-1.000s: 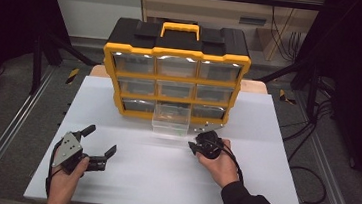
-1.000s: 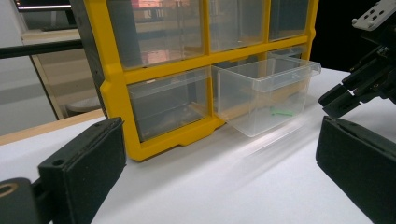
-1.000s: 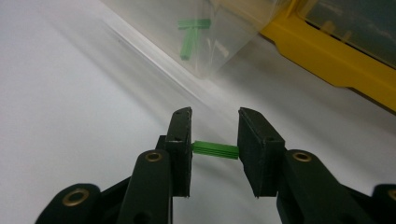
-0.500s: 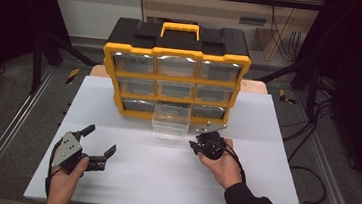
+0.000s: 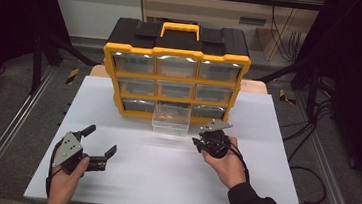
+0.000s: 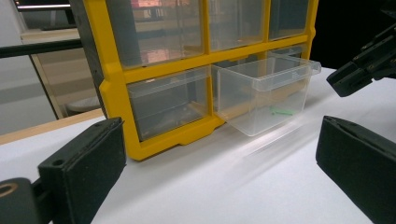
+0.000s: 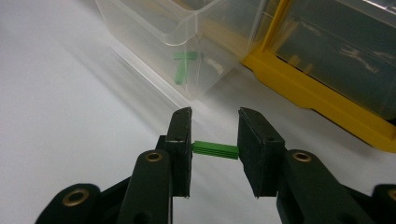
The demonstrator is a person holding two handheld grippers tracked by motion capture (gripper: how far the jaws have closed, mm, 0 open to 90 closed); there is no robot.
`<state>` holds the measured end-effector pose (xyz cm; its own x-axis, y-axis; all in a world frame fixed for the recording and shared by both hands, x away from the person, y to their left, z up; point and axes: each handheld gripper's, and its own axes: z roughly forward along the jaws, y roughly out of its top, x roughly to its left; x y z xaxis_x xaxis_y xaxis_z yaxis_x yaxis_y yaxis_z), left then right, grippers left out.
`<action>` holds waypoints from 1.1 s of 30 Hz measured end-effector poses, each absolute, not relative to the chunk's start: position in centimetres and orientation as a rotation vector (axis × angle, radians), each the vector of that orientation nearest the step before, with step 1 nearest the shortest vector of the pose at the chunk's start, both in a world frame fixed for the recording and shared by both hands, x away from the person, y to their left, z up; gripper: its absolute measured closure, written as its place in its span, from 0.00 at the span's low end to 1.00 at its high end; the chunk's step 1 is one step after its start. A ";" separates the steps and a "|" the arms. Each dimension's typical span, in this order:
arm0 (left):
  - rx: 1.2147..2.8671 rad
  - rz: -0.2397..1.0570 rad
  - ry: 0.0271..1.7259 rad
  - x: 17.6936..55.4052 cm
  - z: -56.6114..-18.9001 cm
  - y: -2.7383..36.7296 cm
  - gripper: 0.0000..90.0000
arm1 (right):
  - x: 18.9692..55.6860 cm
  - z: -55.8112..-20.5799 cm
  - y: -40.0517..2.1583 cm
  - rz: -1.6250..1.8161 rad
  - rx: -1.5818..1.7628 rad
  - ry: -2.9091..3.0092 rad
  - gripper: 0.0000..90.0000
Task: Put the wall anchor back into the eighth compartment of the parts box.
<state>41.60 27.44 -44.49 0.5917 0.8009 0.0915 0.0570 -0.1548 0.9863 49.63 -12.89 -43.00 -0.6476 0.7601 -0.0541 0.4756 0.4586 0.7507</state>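
A yellow and black drawer organizer (image 5: pixel 177 61) stands at the back of the white table. Its bottom middle clear drawer (image 5: pixel 170 119) is pulled out, and green pieces (image 7: pixel 184 65) lie on its floor, seen through the wall. My right gripper (image 7: pixel 214 126) is shut on a small ribbed green piece (image 7: pixel 215 150), held level just above the table in front of the drawer's corner. From above, the right gripper (image 5: pixel 201 140) sits just right of the drawer front. My left gripper (image 5: pixel 101 140) rests at the front left, open with nothing between its jaws, aimed toward the organizer.
The white table (image 5: pixel 161 180) runs wide in front of the organizer. Metal rails (image 5: pixel 10 131) flank both sides, and cables (image 5: pixel 306 184) trail on the floor at the right. In the left gripper view, the drawer (image 6: pixel 261 95) juts toward the right gripper (image 6: pixel 364 65).
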 end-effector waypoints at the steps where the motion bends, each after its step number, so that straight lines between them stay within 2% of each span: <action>1: 1.610 0.766 0.734 41.6 -44.5 27.4 0.01 | 49.6 -42.9 -12.9 1.026 1.050 2.328 0.73; 33: 1.606 0.769 0.735 41.6 -44.4 27.6 0.01 | 49.9 -40.1 -13.3 1.086 1.022 2.268 0.73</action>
<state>41.58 27.56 -44.43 0.5889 0.8031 0.0906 0.0549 -0.1516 0.9869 49.87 -13.31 -40.09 -0.6394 0.7666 -0.0588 0.4349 0.4237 0.7946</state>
